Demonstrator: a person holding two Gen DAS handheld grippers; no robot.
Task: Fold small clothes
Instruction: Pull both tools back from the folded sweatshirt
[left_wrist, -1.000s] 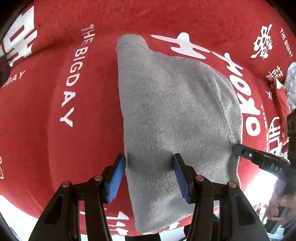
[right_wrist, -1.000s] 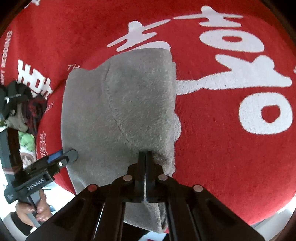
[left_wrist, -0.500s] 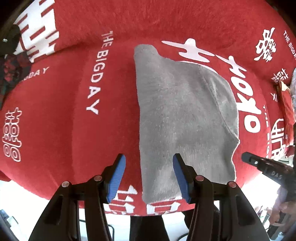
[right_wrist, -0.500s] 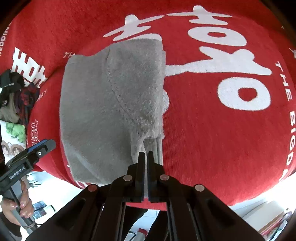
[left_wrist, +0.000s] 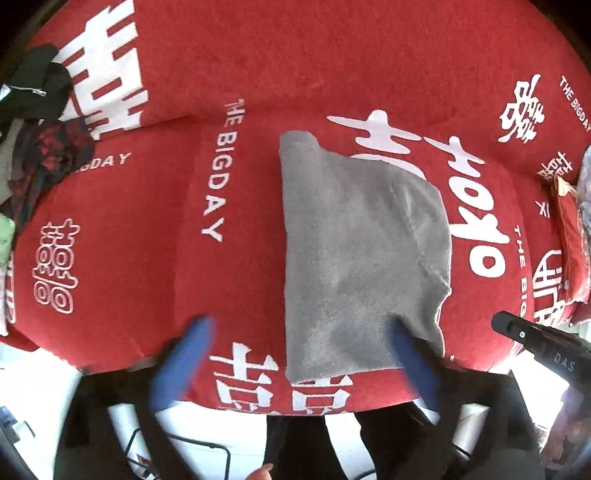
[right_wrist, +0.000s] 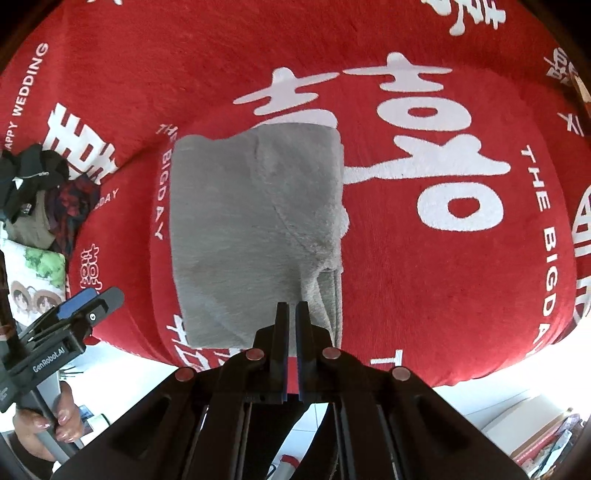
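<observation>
A small grey fleece garment lies folded flat on the red printed blanket; it also shows in the right wrist view. My left gripper is wide open and motion-blurred, held back near the garment's front edge, its blue pads either side. My right gripper has its jaws a narrow slit apart with nothing between them, just off the garment's near right corner. Each gripper shows in the other's view: the right one, the left one.
A pile of dark clothes lies at the far left of the blanket, also in the right wrist view. A printed cushion sits below it. The blanket's front edge drops off to a white floor.
Both grippers have pulled back from the garment toward the blanket's front edge. My right gripper has let go of the garment's edge and parted slightly. My left gripper has opened wider.
</observation>
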